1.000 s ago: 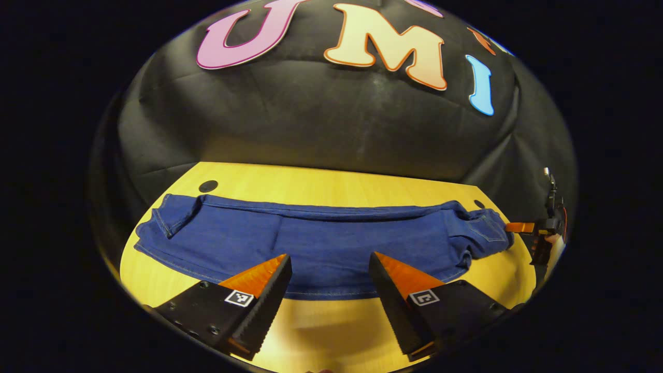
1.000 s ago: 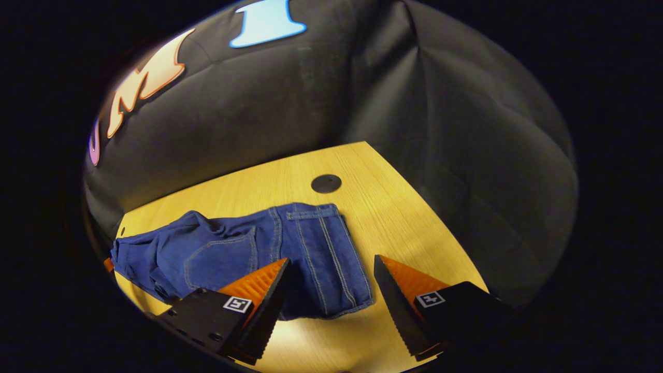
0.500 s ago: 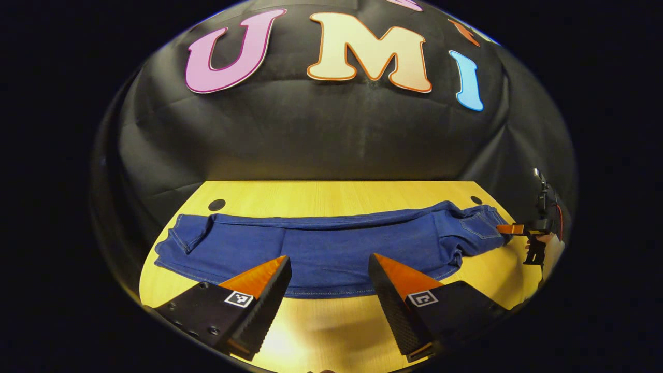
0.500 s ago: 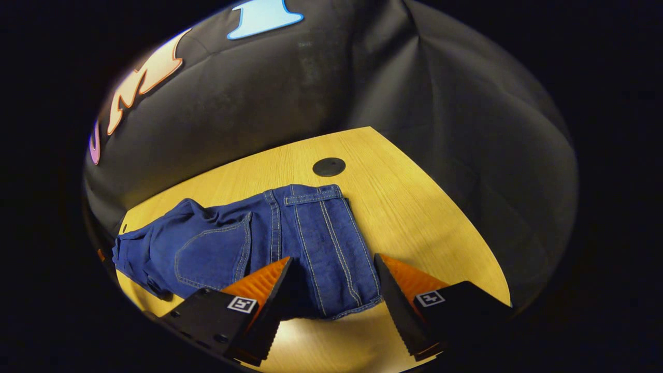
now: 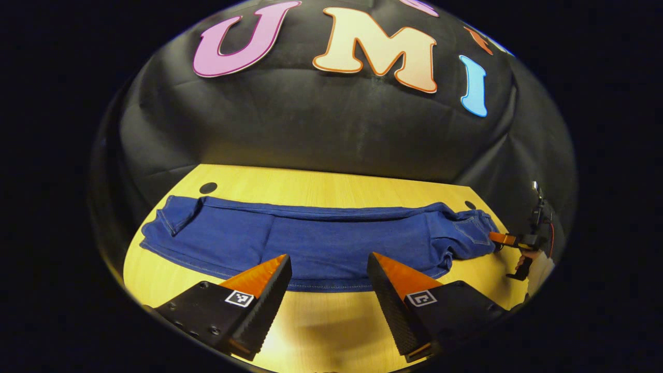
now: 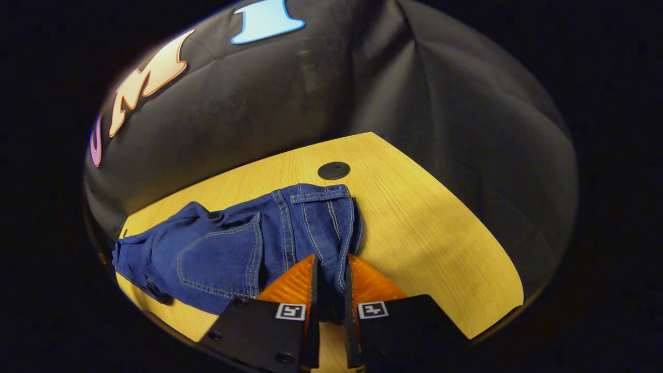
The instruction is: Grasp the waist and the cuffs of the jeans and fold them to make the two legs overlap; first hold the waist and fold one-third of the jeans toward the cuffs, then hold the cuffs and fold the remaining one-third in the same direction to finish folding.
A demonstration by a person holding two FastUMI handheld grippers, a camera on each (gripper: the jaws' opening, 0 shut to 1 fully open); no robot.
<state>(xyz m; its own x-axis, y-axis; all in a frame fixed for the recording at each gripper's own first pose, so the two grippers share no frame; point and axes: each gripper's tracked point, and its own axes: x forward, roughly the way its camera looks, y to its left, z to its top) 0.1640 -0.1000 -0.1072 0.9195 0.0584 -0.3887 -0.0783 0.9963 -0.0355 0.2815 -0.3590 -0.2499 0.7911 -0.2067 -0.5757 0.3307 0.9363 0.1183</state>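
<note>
Now one jeans (image 6: pixel 243 248), two grippers: right gripper (image 6: pixel 330 282), left gripper (image 5: pixel 327 274)

The jeans (image 5: pixel 316 243) are dark blue with thin light stitching along the seams and the pocket (image 6: pixel 222 259). The table (image 6: pixel 424 228) is yellow wood with fine lines of grain. A small round black dot (image 6: pixel 333 170) sits on it. The wall (image 5: pixel 331 129) behind is black cloth.
</note>
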